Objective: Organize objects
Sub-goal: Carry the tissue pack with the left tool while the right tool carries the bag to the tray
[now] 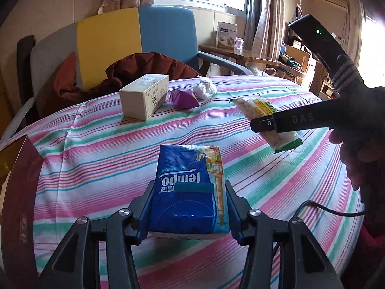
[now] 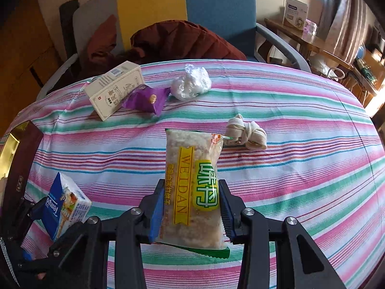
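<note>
Above the striped tablecloth (image 1: 101, 144) I hold one thing in each hand: my left gripper (image 1: 190, 207) is clamped on the blue tissue pack (image 1: 187, 187), my right gripper (image 2: 191, 207) on the biscuit packet (image 2: 192, 183). Both are lifted clear, so I judge this the carrying step; next I need a spot to set them, perhaps the dark red box (image 1: 19, 192) at the left edge. Each pack's long axis runs forward along my fingers, far end pointing toward the cream box (image 1: 144, 96).
</note>
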Demonstrator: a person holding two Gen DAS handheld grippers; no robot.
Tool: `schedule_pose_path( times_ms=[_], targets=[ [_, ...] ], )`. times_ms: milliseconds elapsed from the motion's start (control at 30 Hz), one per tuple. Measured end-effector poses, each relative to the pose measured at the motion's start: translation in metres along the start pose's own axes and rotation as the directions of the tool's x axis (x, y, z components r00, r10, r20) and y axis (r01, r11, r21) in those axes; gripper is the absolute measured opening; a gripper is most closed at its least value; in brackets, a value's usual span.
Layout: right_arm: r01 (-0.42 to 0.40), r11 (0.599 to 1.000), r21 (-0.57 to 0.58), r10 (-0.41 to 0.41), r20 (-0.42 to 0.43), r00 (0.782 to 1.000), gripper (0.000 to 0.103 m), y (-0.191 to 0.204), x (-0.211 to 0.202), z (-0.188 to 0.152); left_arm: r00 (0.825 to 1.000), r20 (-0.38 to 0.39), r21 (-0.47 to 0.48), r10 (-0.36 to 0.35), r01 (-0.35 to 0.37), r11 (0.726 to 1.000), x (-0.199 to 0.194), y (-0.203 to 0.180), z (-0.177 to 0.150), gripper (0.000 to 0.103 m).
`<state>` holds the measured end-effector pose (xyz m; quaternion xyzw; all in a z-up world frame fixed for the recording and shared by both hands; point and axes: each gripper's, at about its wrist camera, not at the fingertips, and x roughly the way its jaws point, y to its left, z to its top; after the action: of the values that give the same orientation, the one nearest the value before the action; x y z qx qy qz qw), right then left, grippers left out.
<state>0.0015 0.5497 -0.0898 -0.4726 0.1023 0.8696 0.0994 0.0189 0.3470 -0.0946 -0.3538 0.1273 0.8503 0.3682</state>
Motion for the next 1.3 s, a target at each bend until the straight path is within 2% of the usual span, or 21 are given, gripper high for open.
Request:
schedule_pose_path(
  times_ms=[267,400,533,700,800,967,1167,1300],
  targets=[
    [-0.128,0.989,-0.08,0.129,0.002,0.992,0.042,0.031,0.005,-0.006,1.0,0.017,-0.027,-0.009,0.01,1.0,-0.035,0.016,-0.029,0.053],
    [-0.162,0.979,-0.125,0.164,0.006,0.986,0.042,0.046,0.005,-0.01,1.0,0.025,-0.055,-0.015,0.016,0.998,-0.054,0.03,-0.04,0.053],
    [-0.186,0.969,-0.164,0.187,-0.007,0.982,0.042,0.057,0.007,-0.015,0.999,0.052,-0.113,-0.001,0.006,0.994,-0.075,0.056,-0.038,0.053],
    [-0.21,0.96,-0.182,0.21,-0.022,0.977,0.042,0.064,0.01,-0.021,0.995,0.086,-0.203,0.048,-0.03,0.979,-0.101,0.107,-0.032,0.053],
    [-0.225,0.957,-0.183,0.224,-0.026,0.974,0.042,0.066,0.011,-0.022,0.993,0.081,-0.272,0.089,-0.064,0.96,-0.111,0.147,-0.032,0.053],
    [-0.243,0.949,-0.2,0.246,-0.008,0.969,0.042,0.07,0.008,-0.024,0.986,0.027,-0.37,0.163,-0.141,0.918,-0.118,0.214,-0.035,0.053],
    [-0.242,0.946,-0.218,0.249,0.005,0.969,0.042,0.074,0.005,-0.024,0.968,-0.039,-0.484,0.25,-0.237,0.842,-0.126,0.292,-0.042,0.053],
    [-0.226,0.947,-0.229,0.232,0.001,0.973,0.042,0.076,0.003,-0.022,0.961,-0.121,-0.538,0.249,-0.274,0.797,-0.122,0.339,-0.048,0.053]
  ],
)
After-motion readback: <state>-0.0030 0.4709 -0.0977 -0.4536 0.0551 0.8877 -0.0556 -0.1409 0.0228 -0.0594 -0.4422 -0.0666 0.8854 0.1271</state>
